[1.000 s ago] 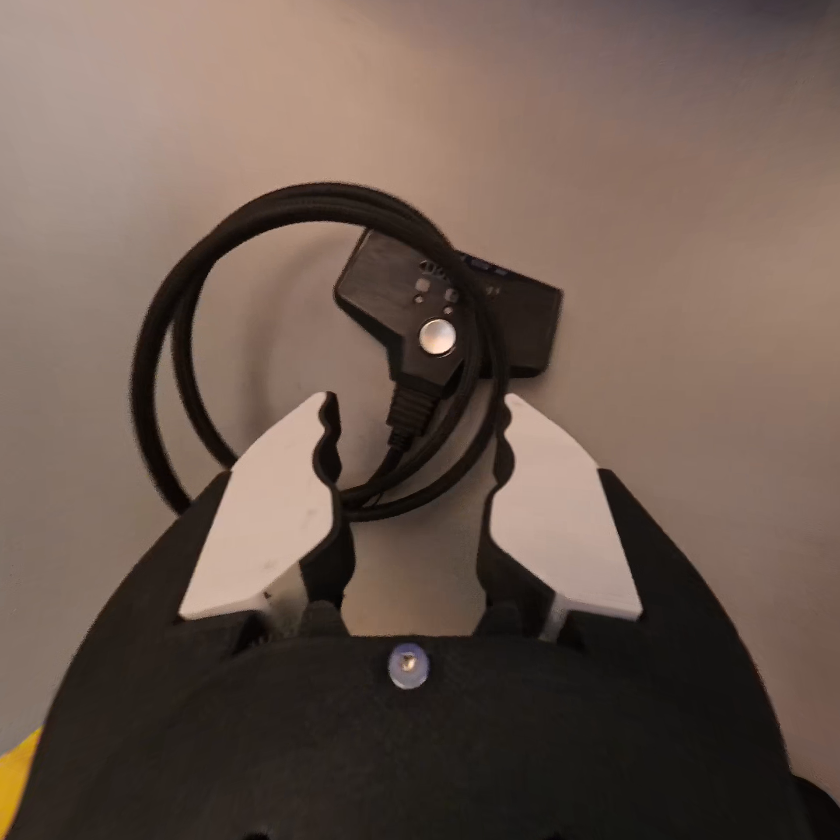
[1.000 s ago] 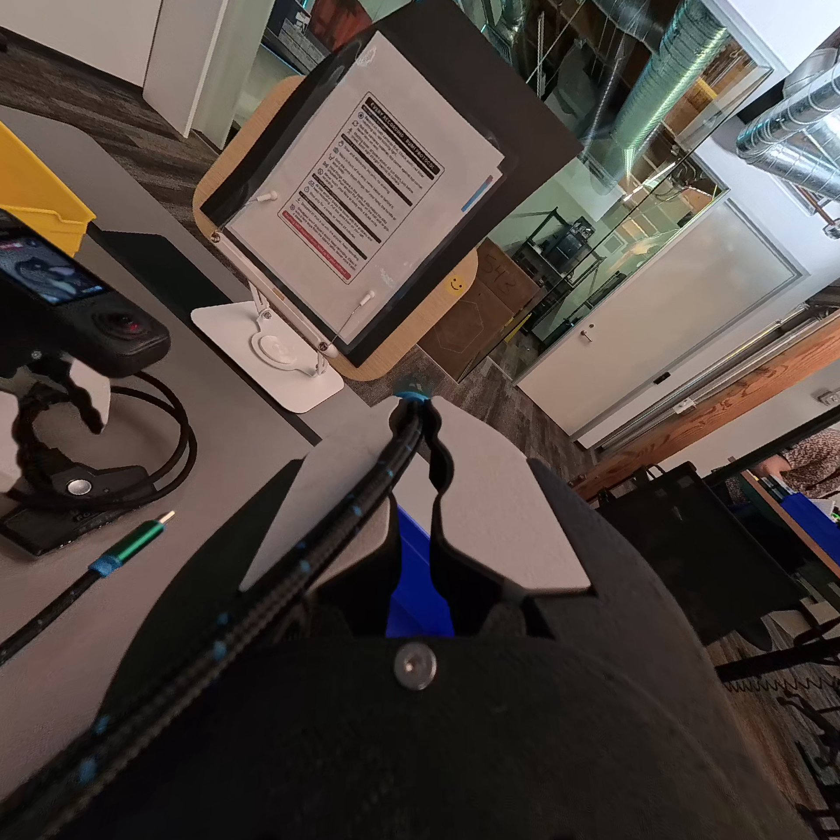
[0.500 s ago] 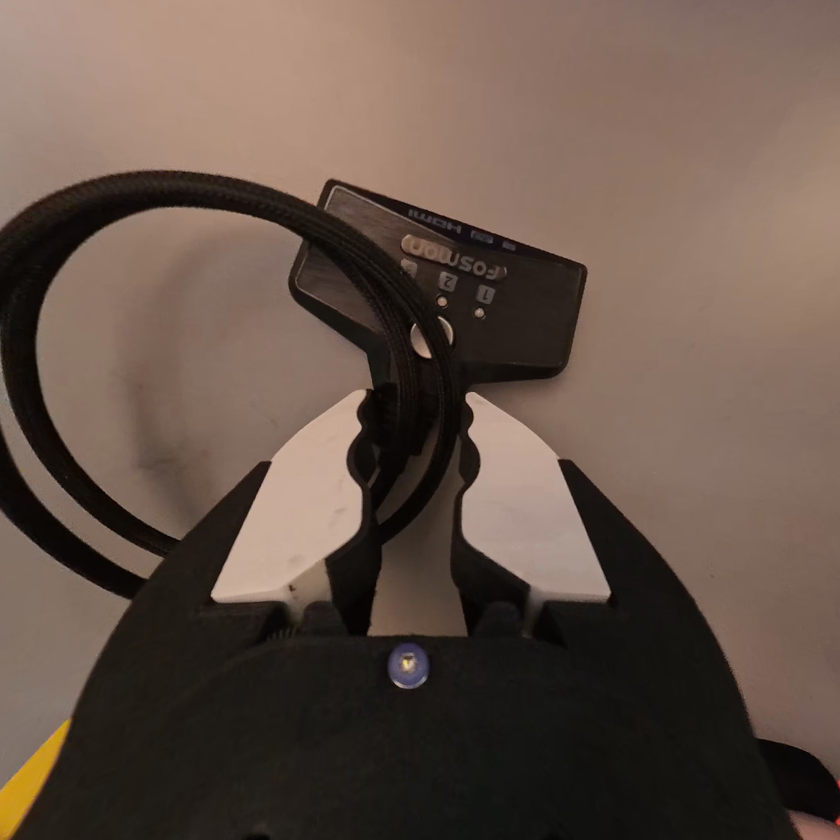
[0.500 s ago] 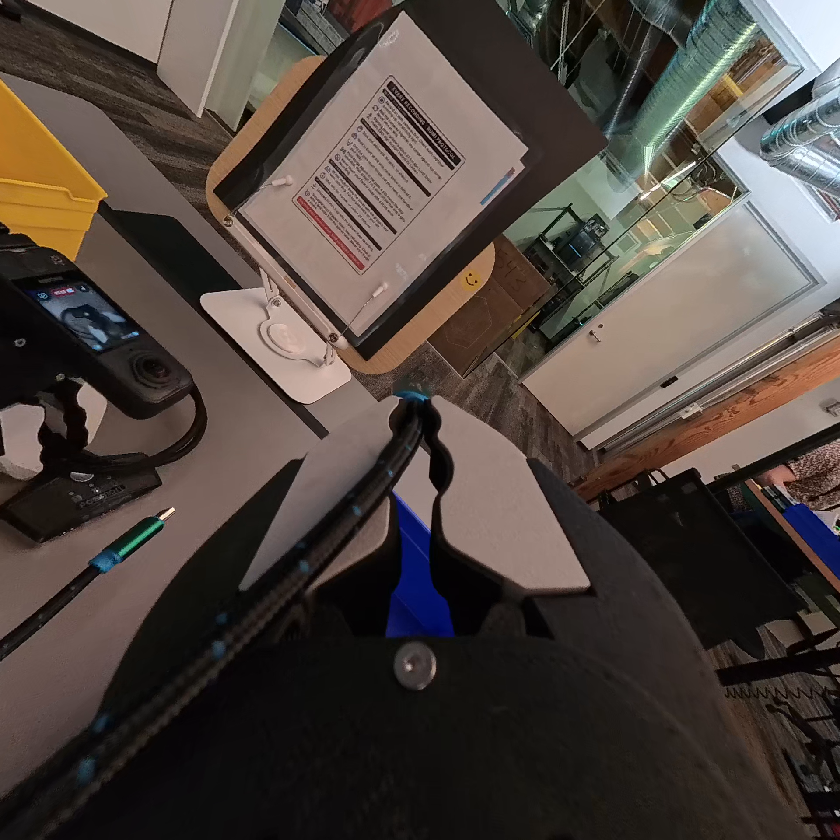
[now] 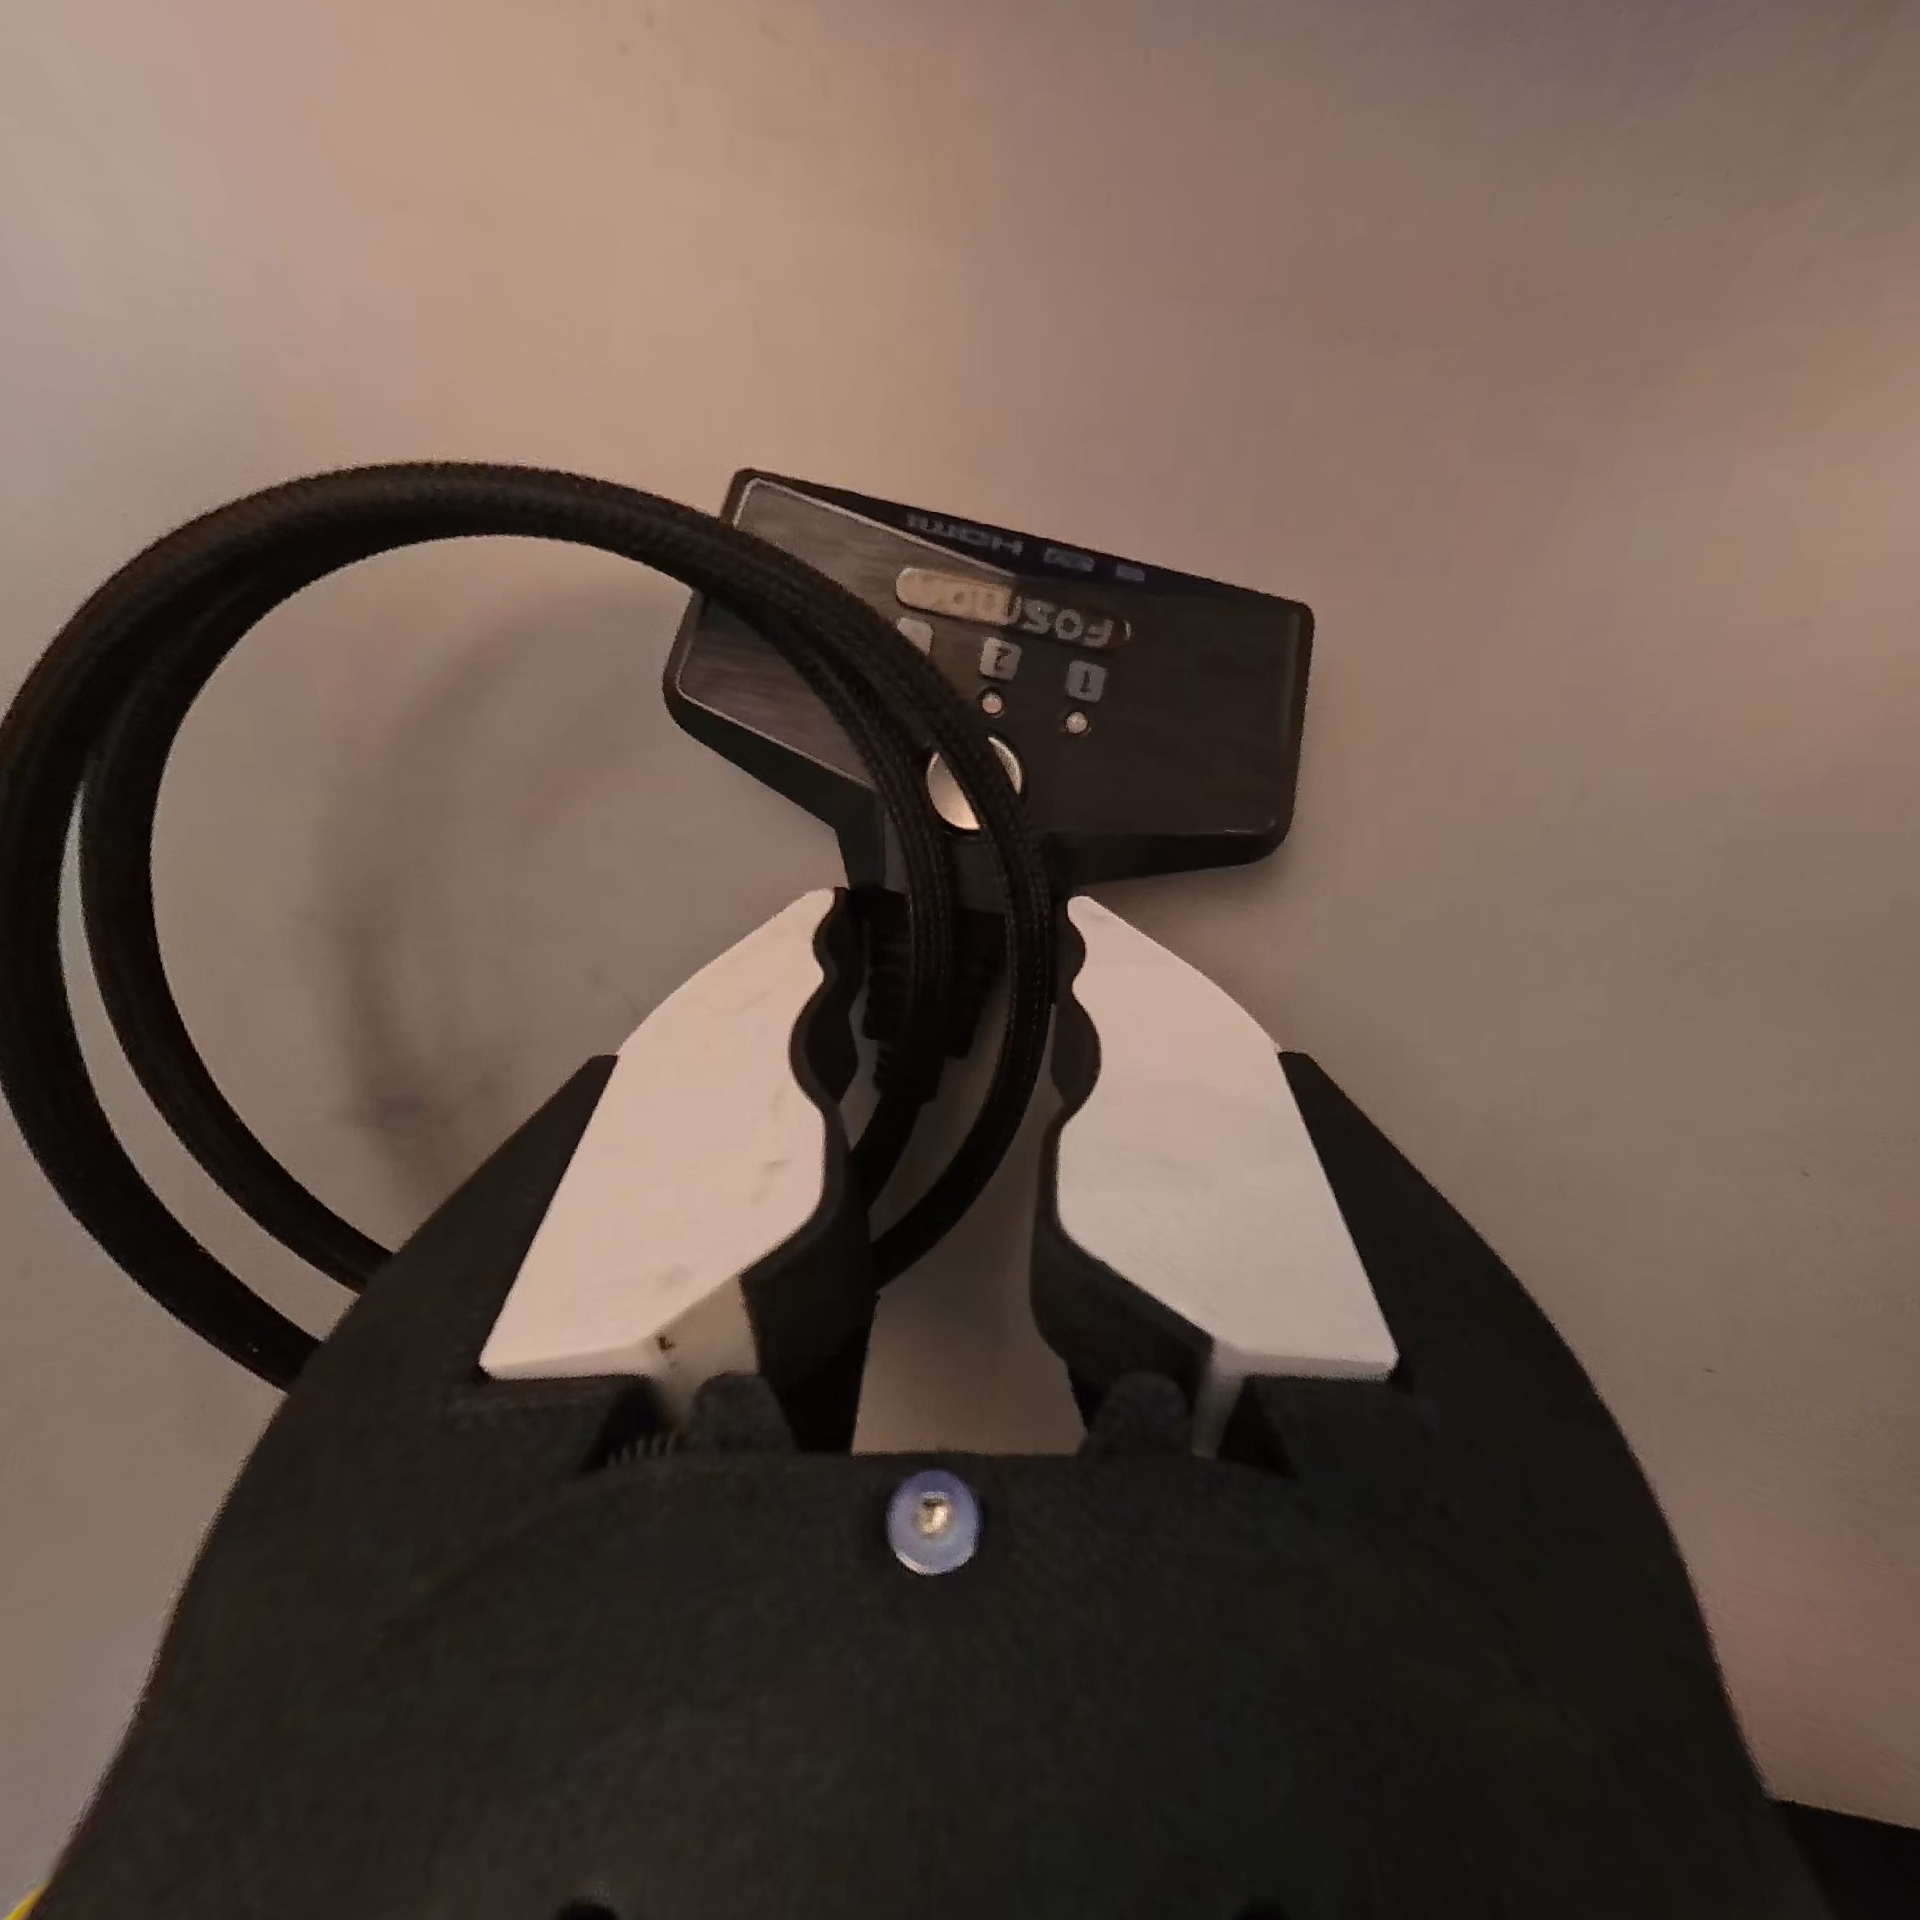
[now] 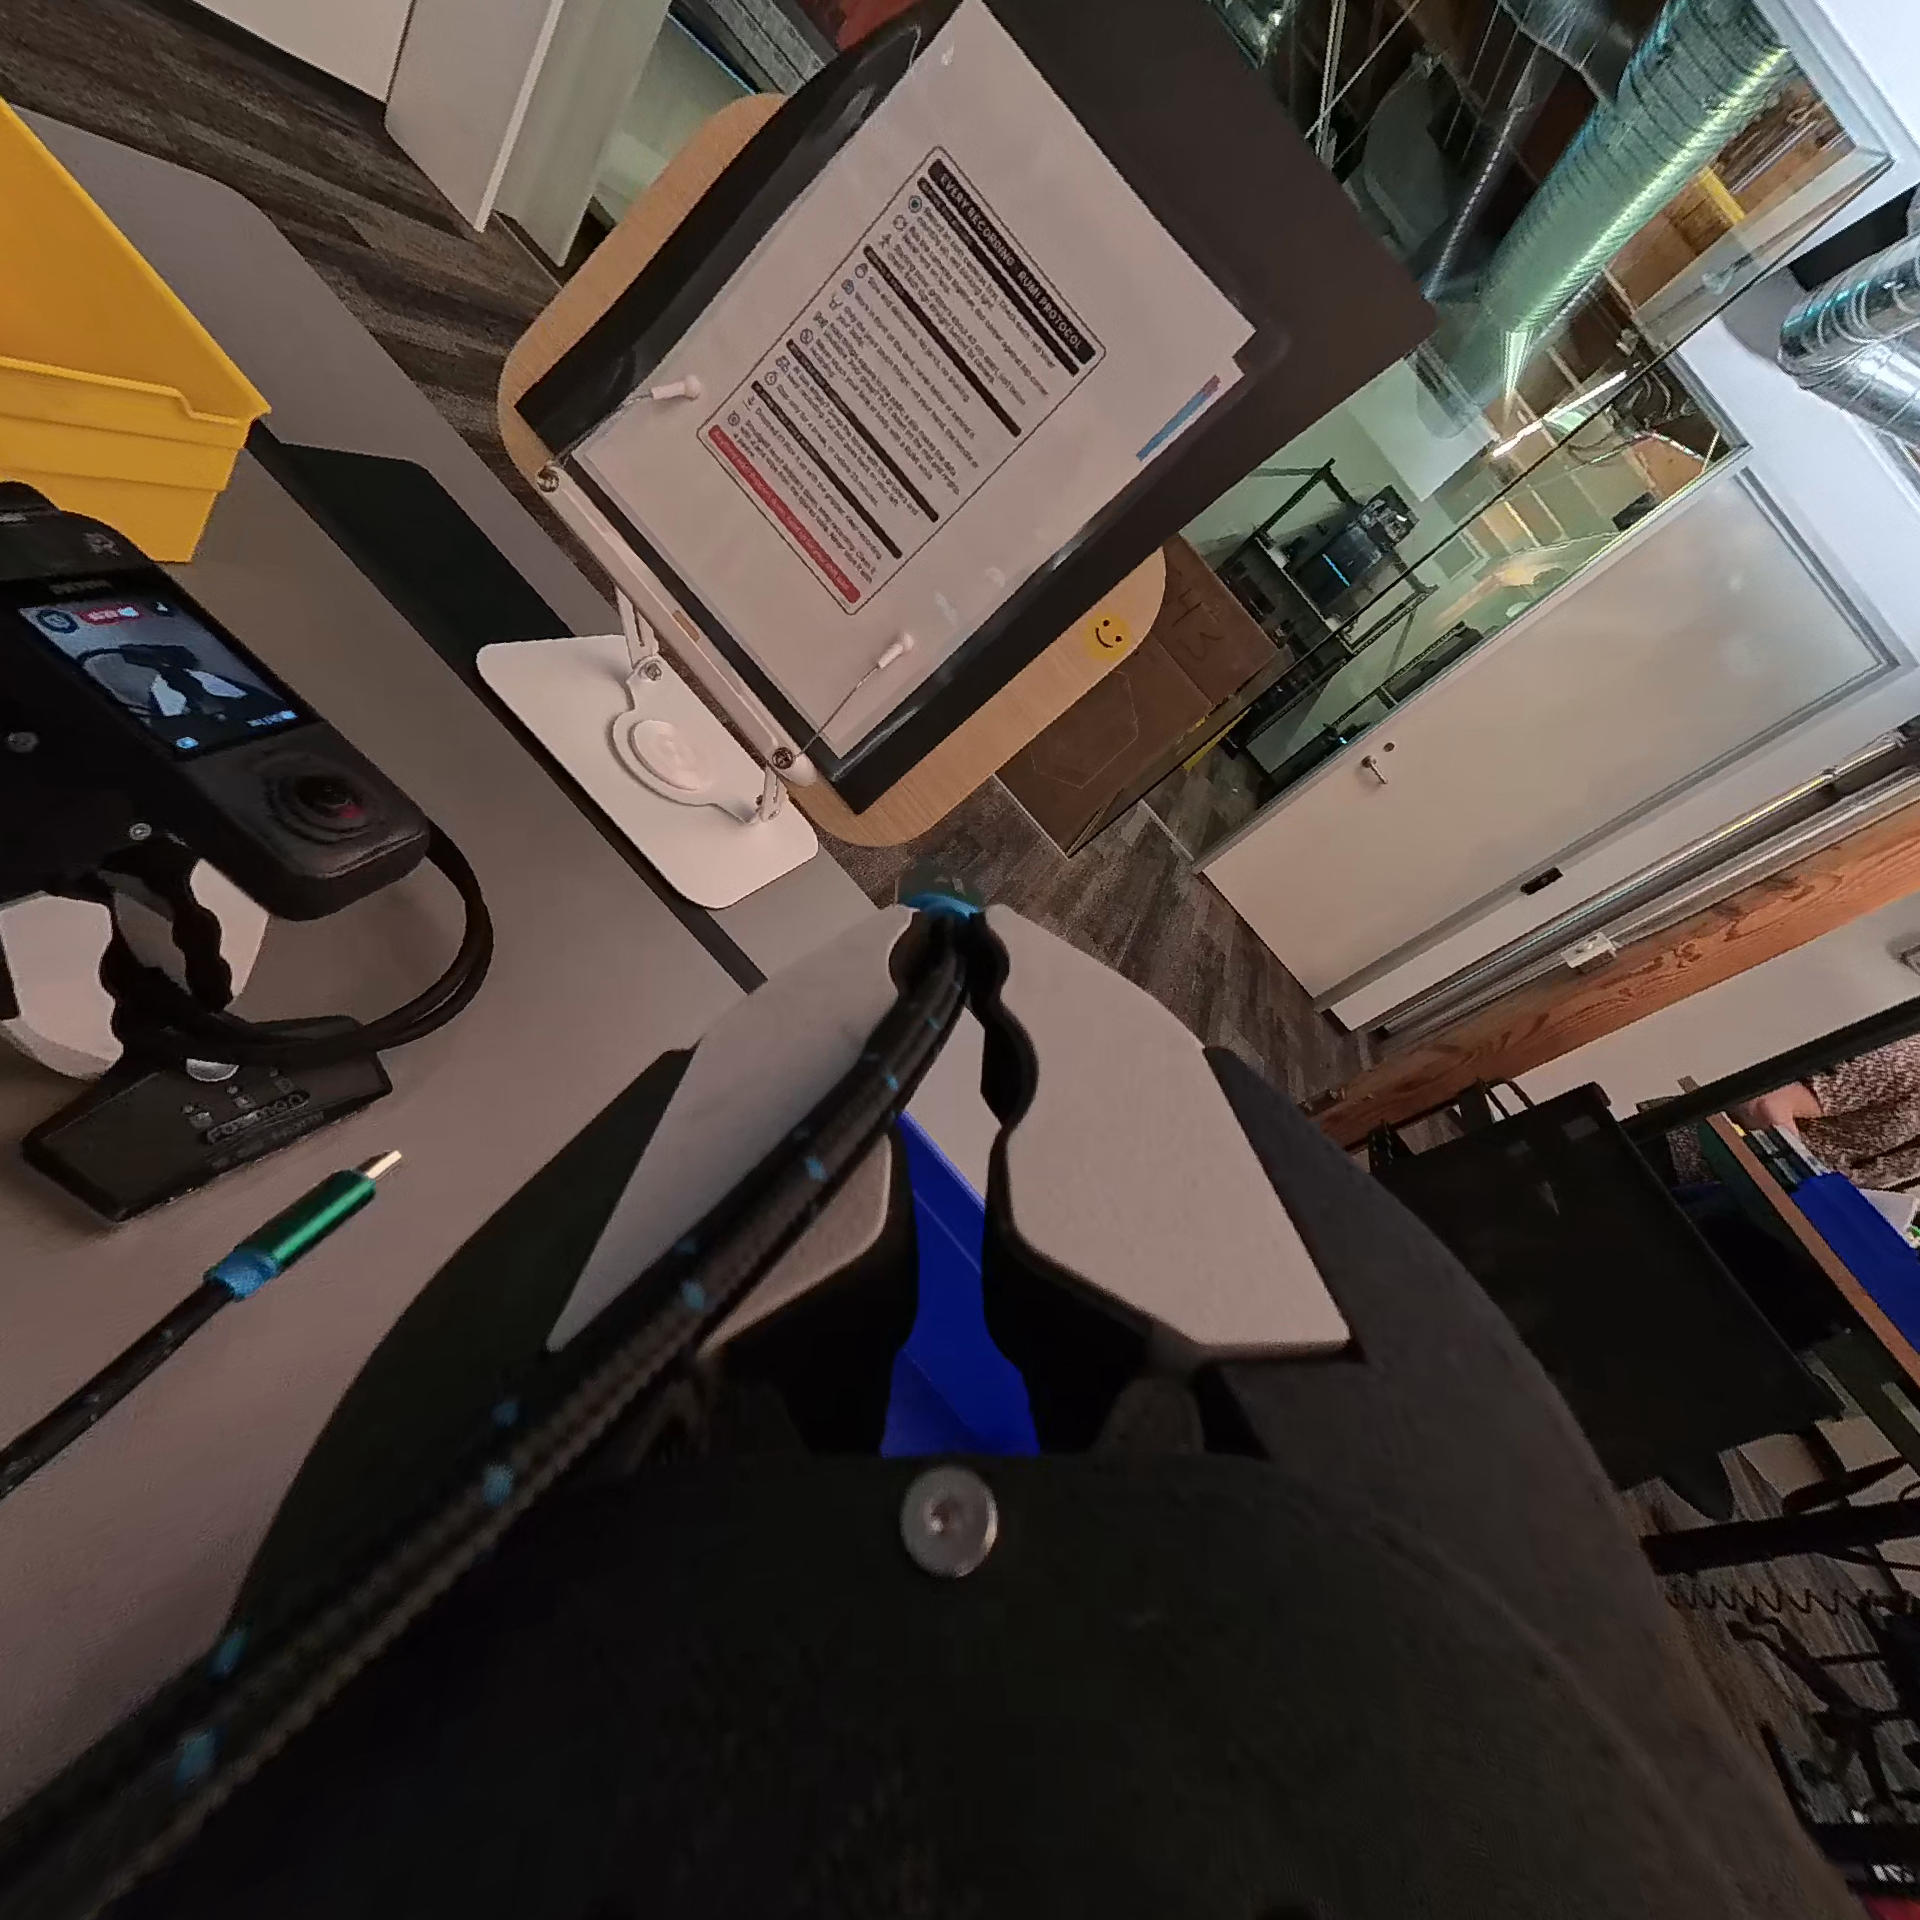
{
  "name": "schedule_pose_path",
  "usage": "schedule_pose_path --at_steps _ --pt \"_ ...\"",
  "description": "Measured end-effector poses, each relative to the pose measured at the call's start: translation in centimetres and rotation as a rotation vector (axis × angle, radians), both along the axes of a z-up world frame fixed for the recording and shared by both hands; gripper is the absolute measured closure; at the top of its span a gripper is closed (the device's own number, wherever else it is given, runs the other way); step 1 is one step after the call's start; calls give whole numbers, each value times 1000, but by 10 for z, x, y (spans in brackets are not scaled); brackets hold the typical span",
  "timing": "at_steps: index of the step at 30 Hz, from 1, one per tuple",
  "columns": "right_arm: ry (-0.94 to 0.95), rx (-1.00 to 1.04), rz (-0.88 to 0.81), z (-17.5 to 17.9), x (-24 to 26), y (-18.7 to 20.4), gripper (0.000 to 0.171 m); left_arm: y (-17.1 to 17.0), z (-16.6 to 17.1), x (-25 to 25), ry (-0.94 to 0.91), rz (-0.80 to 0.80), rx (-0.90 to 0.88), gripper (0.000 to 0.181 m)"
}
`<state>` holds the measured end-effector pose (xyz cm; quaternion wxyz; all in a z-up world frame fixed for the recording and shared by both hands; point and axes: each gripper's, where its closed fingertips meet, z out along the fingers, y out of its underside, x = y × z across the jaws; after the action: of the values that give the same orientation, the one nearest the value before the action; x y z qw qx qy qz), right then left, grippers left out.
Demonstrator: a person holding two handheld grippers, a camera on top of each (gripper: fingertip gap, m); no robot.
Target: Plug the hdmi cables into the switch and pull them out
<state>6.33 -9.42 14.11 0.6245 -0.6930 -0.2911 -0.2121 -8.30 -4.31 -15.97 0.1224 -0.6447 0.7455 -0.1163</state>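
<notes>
The black HDMI switch (image 5: 1143, 717) lies flat on the grey table, and its braided black lead (image 5: 312, 561) loops off to the left. My left gripper (image 5: 956, 935) is closed on the switch's cable stem, with a strand of the loop also between the fingers. In the right wrist view the switch (image 6: 208, 1127) sits at the left under the left gripper (image 6: 156, 956). My right gripper (image 6: 951, 935) is shut on a black braided cable with blue flecks (image 6: 810, 1174); its blue end pokes out at the tips. A second cable with a green plug (image 6: 312, 1226) lies loose beside the switch.
A yellow bin (image 6: 94, 343) stands at the far left. A stand holding a printed sheet (image 6: 904, 416) rests on a white base (image 6: 655, 769) near the table's edge. A blue bin (image 6: 945, 1299) shows below my right gripper. Beyond the table are floor and glass walls.
My left gripper moved in on the switch and closed from wide open onto its cable stem; over the last half second it has held still. My right gripper keeps its cable and has barely shifted.
</notes>
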Motion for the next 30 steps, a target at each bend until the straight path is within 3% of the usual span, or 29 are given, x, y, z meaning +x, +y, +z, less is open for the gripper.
schedule_pose_path --at_steps 8,16,23,27,30 --pt "18 -6 -3 0 8 0 164 -2 23 16 -162 86 -188 149" --pt "70 -35 85 -1 -3 -6 164 -15 110 30 -555 50 -364 149" --pt "170 -112 386 -2 -57 -28 165 -39 166 25 -886 -247 -185 151" --pt "171 -146 526 -1 -87 -48 165 -47 181 19 -928 -296 -144 151" --pt "147 -144 538 0 -94 -53 165 -54 183 14 -912 -361 -55 152"
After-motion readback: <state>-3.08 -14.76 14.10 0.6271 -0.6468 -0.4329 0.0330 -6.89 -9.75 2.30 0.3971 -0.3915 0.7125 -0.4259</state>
